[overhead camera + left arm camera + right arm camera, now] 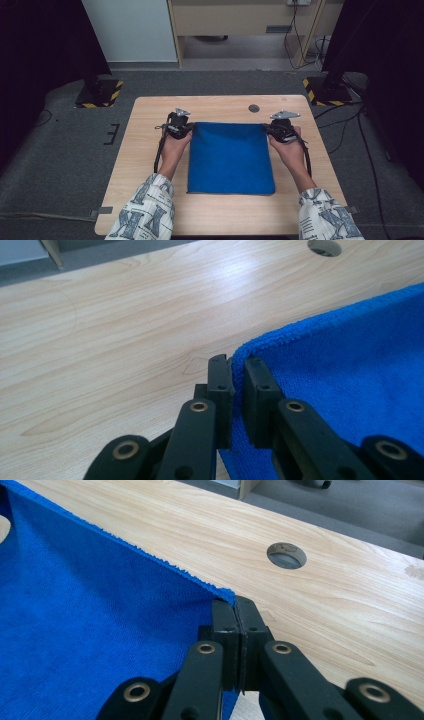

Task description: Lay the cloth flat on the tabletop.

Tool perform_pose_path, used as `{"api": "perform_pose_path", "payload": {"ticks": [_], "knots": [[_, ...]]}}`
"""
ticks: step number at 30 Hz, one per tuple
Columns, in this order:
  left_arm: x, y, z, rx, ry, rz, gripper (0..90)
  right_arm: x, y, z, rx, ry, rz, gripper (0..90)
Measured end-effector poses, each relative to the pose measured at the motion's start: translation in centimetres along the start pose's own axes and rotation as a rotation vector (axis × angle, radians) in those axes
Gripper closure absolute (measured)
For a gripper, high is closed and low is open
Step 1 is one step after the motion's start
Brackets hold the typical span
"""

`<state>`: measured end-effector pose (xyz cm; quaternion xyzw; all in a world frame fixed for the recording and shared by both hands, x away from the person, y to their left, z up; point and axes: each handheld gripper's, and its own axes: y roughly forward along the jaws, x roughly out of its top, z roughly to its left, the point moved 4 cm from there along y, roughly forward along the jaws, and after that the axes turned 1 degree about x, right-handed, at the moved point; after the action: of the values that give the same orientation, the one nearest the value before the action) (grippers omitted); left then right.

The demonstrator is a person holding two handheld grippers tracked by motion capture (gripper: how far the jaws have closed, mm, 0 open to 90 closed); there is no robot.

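Note:
A blue towel (pixel 231 157) lies folded on the wooden table (pixel 150 125), its far edge stretched between my two grippers. My left gripper (pixel 186 128) is shut on the towel's far left corner (pixel 240 354); in the left gripper view the jaws (pixel 238 365) pinch the terry edge between them. At the far right corner (pixel 225 594) my right gripper (pixel 269 129) is shut on the towel, and the right gripper view has its jaws (pixel 235 605) pressed tight together on the cloth. Both corners are held just above the tabletop.
A round cable hole (pixel 254 108) sits in the table beyond the towel's far edge, also seen as a hole (pixel 286 555) in the right gripper view. Black stands with yellow-striped bases (pixel 99 93) flank the table on the grey carpet. Bare wood borders the towel on all sides.

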<state>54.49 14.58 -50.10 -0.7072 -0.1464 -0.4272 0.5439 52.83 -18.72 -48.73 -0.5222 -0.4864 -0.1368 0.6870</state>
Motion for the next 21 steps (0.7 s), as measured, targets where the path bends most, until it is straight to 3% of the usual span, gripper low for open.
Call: {"api": "perform_pose_path", "payload": {"ticks": [11,21], "knots": [[-0.7,1.8,0.4,0.005,-0.003,0.014,82.8,-0.5,1.9,-0.4,-0.022,0.006,0.056,89.2],[-0.5,2.7,0.2,0.020,0.022,0.051,82.1,-1.4,3.2,-1.0,-0.042,0.023,0.094,88.8]]}}
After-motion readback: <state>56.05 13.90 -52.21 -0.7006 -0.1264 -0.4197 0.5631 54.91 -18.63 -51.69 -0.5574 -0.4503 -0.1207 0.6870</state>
